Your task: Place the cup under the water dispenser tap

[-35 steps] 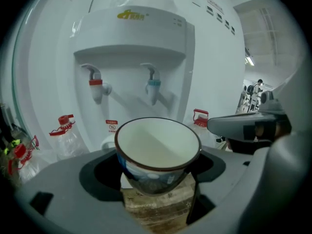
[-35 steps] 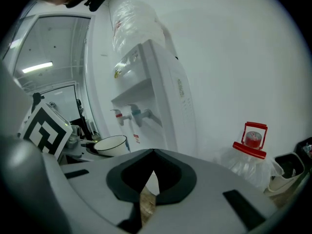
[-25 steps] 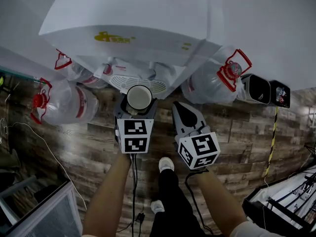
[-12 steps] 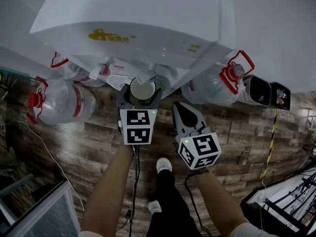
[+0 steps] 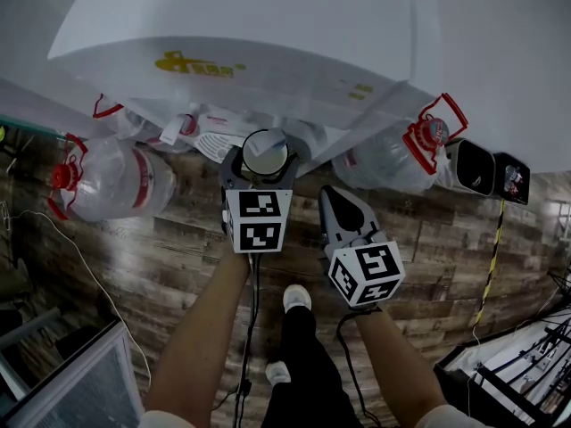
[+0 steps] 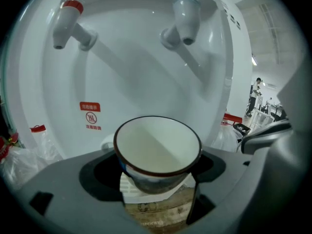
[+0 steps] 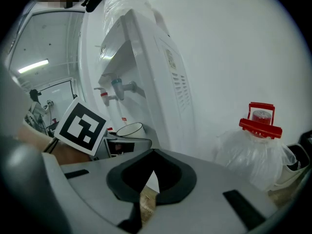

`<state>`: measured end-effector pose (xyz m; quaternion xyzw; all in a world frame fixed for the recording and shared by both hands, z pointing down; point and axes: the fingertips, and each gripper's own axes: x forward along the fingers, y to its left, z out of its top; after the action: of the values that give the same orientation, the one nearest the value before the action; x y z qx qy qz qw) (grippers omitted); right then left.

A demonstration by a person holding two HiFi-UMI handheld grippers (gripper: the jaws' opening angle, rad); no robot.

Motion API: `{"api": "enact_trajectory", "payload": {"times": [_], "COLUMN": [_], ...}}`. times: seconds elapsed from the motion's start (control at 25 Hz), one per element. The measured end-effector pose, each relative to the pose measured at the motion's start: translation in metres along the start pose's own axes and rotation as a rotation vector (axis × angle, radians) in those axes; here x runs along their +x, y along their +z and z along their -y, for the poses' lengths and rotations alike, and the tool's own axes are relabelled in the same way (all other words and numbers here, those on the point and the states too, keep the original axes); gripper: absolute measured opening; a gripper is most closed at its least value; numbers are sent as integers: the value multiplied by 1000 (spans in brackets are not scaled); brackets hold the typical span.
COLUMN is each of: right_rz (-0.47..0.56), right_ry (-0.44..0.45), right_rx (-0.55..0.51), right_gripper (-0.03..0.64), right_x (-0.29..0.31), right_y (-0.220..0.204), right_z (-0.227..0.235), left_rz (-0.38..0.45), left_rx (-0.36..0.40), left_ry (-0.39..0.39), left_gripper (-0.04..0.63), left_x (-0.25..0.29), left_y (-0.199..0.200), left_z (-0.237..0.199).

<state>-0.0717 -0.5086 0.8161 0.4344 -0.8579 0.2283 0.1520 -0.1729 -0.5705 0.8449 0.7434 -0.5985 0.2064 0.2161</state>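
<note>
The dark wood-plank floor [image 5: 161, 266] carries a tall white water dispenser [image 5: 268, 52], flanked by clear red-capped water jugs [image 5: 116, 185], seemingly lying sideways.

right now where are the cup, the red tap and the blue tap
cup [image 6: 158, 145], left gripper view, inner wall
red tap [image 6: 64, 24], left gripper view, spout body
blue tap [image 6: 186, 16], left gripper view, spout body

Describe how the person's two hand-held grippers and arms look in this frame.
The left hand-held gripper and right hand-held gripper both have grey plastic bodies with black-lined jaws. Each carries a white cube printed with black square markers, the left cube and the right cube. Thin black cables run back from both. The forearms are bare, and pale sleeve edges show at the head view's bottom.
</note>
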Motion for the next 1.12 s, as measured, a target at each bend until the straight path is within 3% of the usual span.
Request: {"api": "enact_trajectory", "payload": {"times": [0.24, 0.72, 1.12], "right_rz": [-18, -45, -41], "right_ry": [-10, 2, -3], "right_rx": [9, 22, 22], "right_gripper": [20, 20, 20], "right_x": [-4, -9, -13], "right_y": [-8, -20, -17], "right_z": [8, 0, -1], "left_rz": [38, 6, 1], "left_rx": [-7, -21, -62], "left_ry": [7, 94, 91], "left_gripper": [434, 434, 434], "left_x": [2, 1, -7], "left_y": [0, -1, -6], "left_z": [0, -4, -2]}}
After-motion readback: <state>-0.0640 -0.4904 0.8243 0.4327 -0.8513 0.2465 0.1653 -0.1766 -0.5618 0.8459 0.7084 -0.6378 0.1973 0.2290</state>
